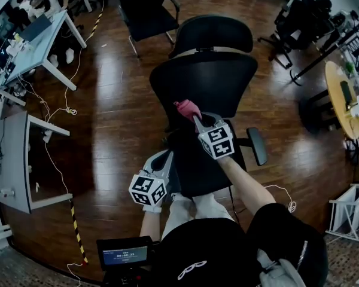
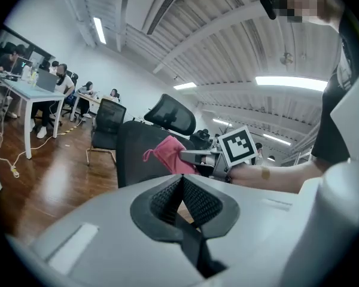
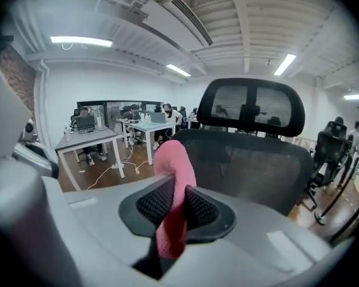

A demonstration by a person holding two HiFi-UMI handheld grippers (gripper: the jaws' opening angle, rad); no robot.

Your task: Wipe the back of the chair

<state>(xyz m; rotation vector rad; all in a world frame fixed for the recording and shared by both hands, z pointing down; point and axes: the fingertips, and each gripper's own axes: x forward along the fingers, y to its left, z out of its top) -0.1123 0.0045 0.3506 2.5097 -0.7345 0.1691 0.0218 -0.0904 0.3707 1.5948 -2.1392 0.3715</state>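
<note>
Right hand-held gripper (image 1: 195,119) is clamping the pink cloth (image 1: 186,108) and holding it at the black mesh chair back (image 1: 206,79), ready for wiping, while left hand-held gripper (image 1: 165,159) is idling low with its jaws together and empty, out of the way.

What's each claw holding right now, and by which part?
Right claw pinches the pink cloth across its middle; the left claw is shut on nothing.
</note>
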